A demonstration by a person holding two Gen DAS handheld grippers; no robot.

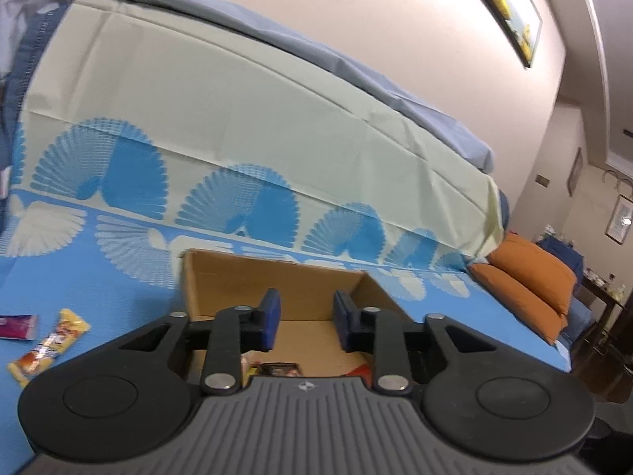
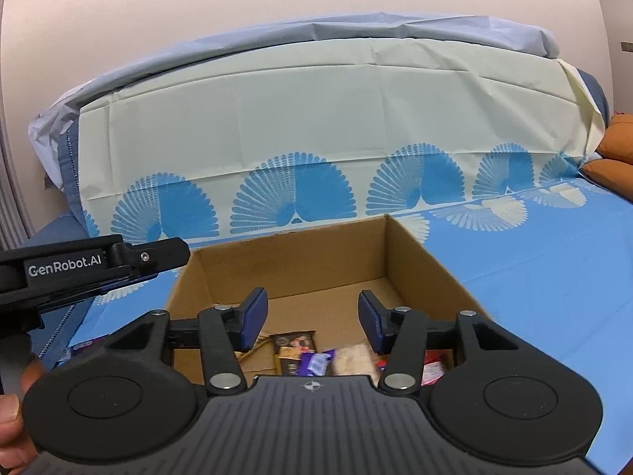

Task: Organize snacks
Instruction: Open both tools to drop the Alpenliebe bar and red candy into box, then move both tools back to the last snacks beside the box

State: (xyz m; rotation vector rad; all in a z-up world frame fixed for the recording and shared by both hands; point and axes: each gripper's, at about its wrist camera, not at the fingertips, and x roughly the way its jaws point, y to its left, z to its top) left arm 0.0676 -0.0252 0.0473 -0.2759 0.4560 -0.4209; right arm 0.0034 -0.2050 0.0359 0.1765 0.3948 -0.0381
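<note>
An open cardboard box [image 2: 300,269] sits on the blue patterned cloth and shows in both views [image 1: 277,281]. Several snack packets [image 2: 308,356] lie on its floor near the front. My right gripper [image 2: 312,318] is open and empty, held above the box's near part. My left gripper [image 1: 306,322] is open and empty over the box's near left side. Its black body [image 2: 99,269] shows at the left of the right wrist view. A yellow snack bar [image 1: 47,346] and a purple packet [image 1: 18,326] lie on the cloth left of the box.
A cloth-covered backrest [image 2: 316,118] rises behind the box. Orange cushions [image 1: 526,281] lie at the right. A framed picture [image 1: 506,4] hangs on the wall. A side table [image 1: 605,289] with small items stands far right.
</note>
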